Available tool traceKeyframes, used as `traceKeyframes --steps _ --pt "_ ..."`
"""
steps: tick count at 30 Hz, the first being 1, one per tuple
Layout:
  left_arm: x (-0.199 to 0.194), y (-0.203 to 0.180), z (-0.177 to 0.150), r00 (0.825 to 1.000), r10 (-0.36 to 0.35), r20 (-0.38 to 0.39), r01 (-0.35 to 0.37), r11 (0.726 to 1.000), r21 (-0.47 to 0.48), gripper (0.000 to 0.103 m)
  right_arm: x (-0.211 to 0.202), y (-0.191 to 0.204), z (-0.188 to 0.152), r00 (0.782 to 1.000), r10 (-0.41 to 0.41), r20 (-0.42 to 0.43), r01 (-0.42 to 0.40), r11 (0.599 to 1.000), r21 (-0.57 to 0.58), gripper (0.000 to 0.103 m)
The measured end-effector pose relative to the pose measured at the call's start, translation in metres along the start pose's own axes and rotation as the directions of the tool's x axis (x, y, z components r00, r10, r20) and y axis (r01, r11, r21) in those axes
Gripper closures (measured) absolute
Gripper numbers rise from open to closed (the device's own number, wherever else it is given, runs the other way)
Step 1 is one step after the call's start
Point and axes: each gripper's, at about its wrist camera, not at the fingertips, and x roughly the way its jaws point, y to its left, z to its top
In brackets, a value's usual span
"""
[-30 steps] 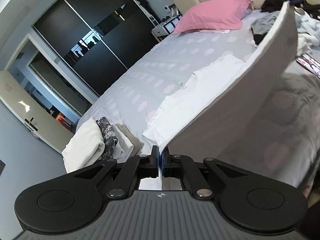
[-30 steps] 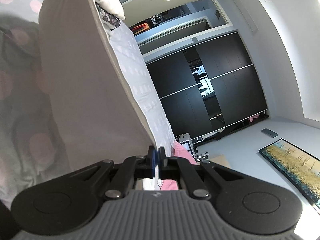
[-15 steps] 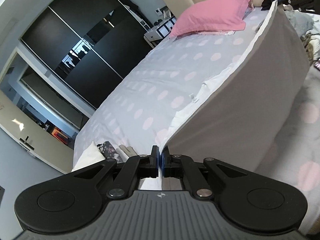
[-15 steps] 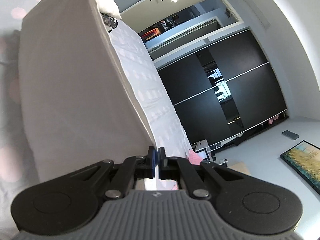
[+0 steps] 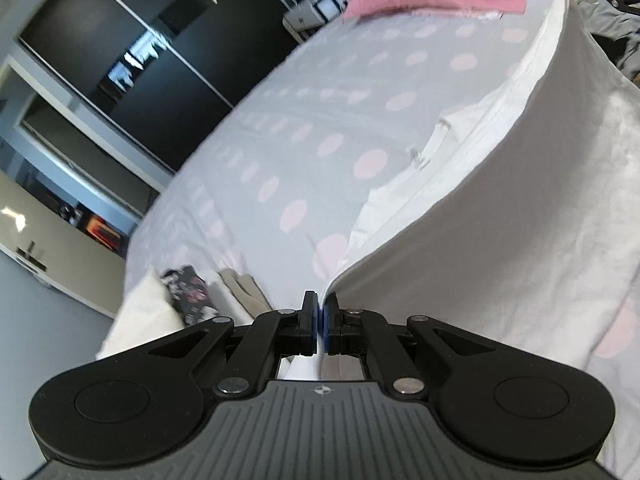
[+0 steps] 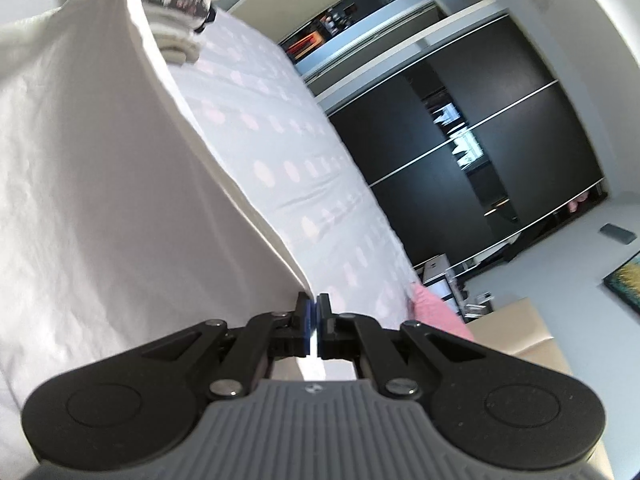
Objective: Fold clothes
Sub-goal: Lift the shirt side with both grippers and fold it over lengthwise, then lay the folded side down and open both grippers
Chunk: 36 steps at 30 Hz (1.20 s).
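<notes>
Left wrist view, my left gripper (image 5: 321,322) pinching the white garment (image 5: 500,216) edge, my right gripper (image 6: 313,326) likewise clamped on it, stretched above the dotted bedsheet (image 5: 280,152).

Pinched between the matt black plastic fingers (image 5: 308,316) with blue pads is a white, thin, faintly crinkled cloth garment (image 5: 500,216). Beyond the fingertips lies a soft matt grey bedsheet with pink dots (image 5: 320,120), and further off, glossy black wardrobe doors (image 6: 460,168).
</notes>
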Motion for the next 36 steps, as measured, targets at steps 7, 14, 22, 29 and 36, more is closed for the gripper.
traceKeyframes --steps 7,14,22,29,36 --pt "0.055 0.007 0.007 0.999 -0.01 -0.033 0.009 0.999 -0.033 0.102 0.051 0.014 -0.005 0.999 0.014 -0.043 -0.014 1.0 0.016 0.1" --pt "0.09 0.029 0.034 0.999 -0.018 -0.035 0.016 0.998 -0.069 0.102 0.105 -0.007 0.005 0.997 0.023 -0.08 -0.016 0.996 0.085 0.1" --pt "0.178 0.037 0.049 0.982 -0.114 -0.153 0.09 0.984 -0.153 0.102 0.195 0.009 0.0 0.975 0.121 -0.189 -0.096 0.986 0.138 0.1" --pt "0.233 0.027 0.038 0.971 -0.162 -0.176 0.117 0.963 -0.242 0.102 0.243 0.036 -0.012 0.954 0.169 -0.246 -0.123 0.973 0.195 0.1" --pt "0.252 0.031 0.03 0.977 -0.142 -0.159 0.084 0.943 -0.321 0.095 0.28 0.043 -0.024 0.927 0.241 -0.289 -0.138 0.932 0.335 0.099"
